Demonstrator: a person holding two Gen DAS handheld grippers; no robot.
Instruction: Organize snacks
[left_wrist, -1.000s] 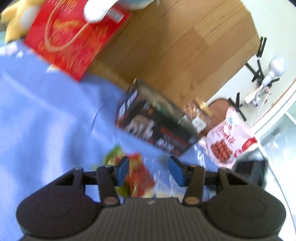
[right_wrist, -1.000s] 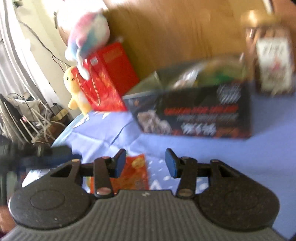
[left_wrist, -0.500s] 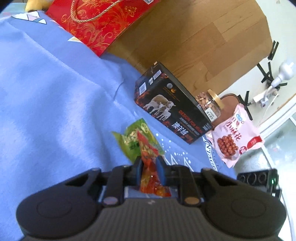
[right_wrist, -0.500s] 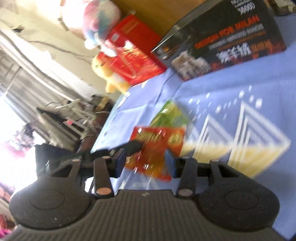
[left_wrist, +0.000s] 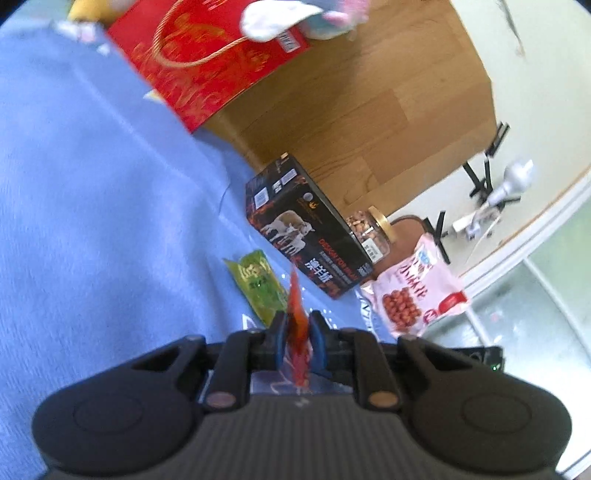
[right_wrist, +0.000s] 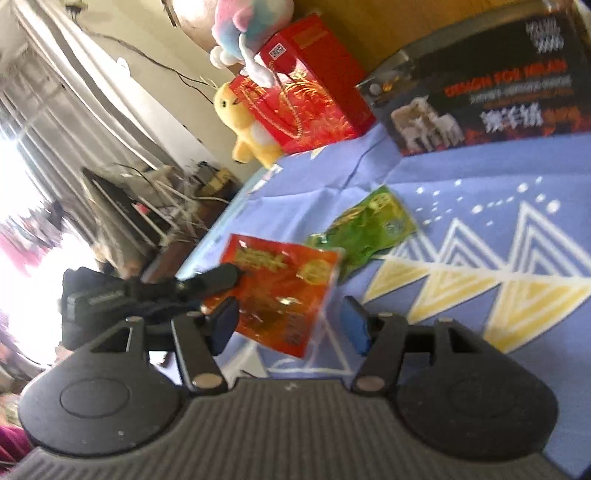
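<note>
Blue cloth (left_wrist: 92, 221) with triangle print, wood headboard (left_wrist: 362, 110) behind, pale wall (left_wrist: 535, 74), bright curtained window (right_wrist: 33, 129), cluttered wire rack (right_wrist: 155, 214) by it.

The right gripper (right_wrist: 290, 325) has its fingers (right_wrist: 352, 325) spreading, a red snack packet (right_wrist: 284, 291) lifted between them, untouched by either. The left gripper (right_wrist: 229, 275) reaches in from the left and pinches that packet by its far left corner. A green snack packet (right_wrist: 365, 229) lies flat on the blue cloth (right_wrist: 480, 206) just beyond. Farther off stand a black box (right_wrist: 487, 99), a red gift bag (right_wrist: 303, 103) and a yellow plush toy (right_wrist: 245, 125).
</note>
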